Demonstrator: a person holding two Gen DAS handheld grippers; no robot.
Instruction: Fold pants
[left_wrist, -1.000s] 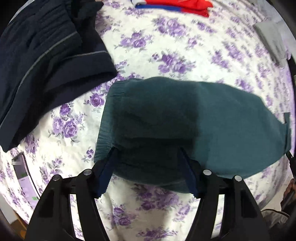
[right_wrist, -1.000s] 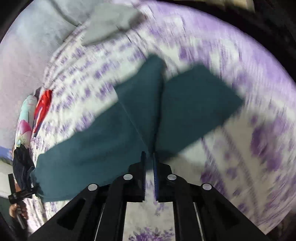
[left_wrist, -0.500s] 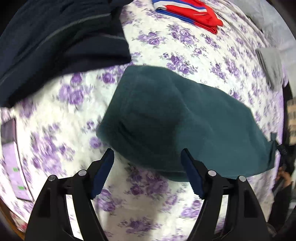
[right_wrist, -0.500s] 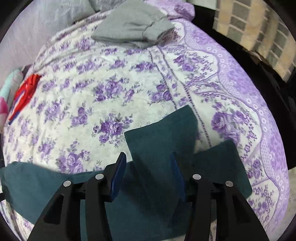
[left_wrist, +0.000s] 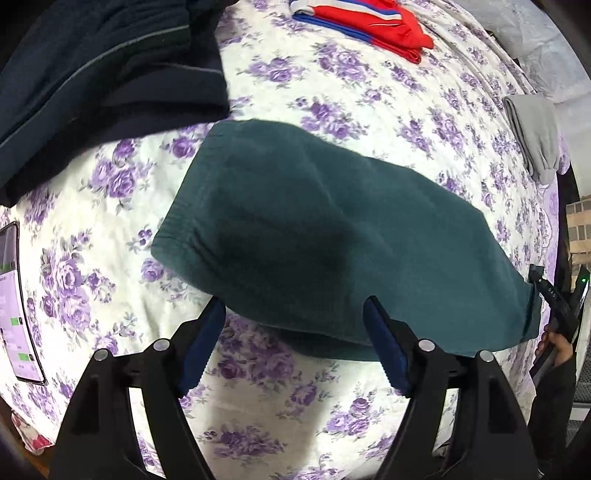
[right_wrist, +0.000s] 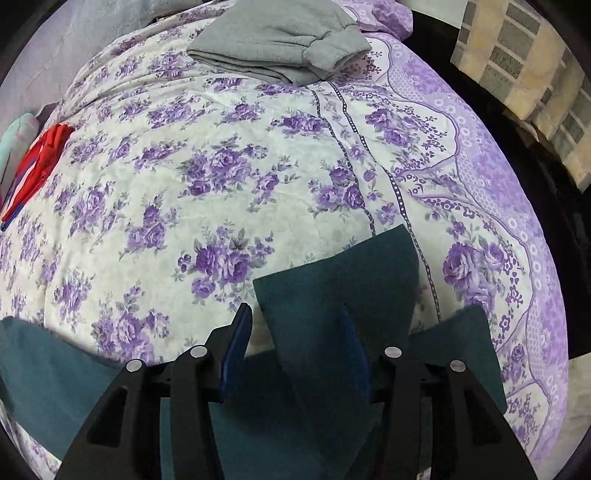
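Dark teal pants (left_wrist: 332, 236) lie folded lengthwise on a purple-flowered bedsheet (left_wrist: 332, 96), waistband at the left. My left gripper (left_wrist: 295, 314) is open and empty, just above the near edge of the waist end. In the right wrist view the leg ends (right_wrist: 340, 280) lie spread in two flaps on the sheet. My right gripper (right_wrist: 295, 317) is open over them, holding nothing. The right gripper also shows at the far right of the left wrist view (left_wrist: 557, 306).
Dark navy clothes (left_wrist: 92, 81) lie at the back left. A folded red and blue garment (left_wrist: 369, 22) and folded grey pants (right_wrist: 288, 48) lie at the far side. A phone (left_wrist: 14, 306) lies at the left edge. The bed edge (right_wrist: 517, 184) drops off at right.
My right gripper opened and let go of the leg ends, which now lie on the bed. My left gripper pulled back from the waistband, still open.
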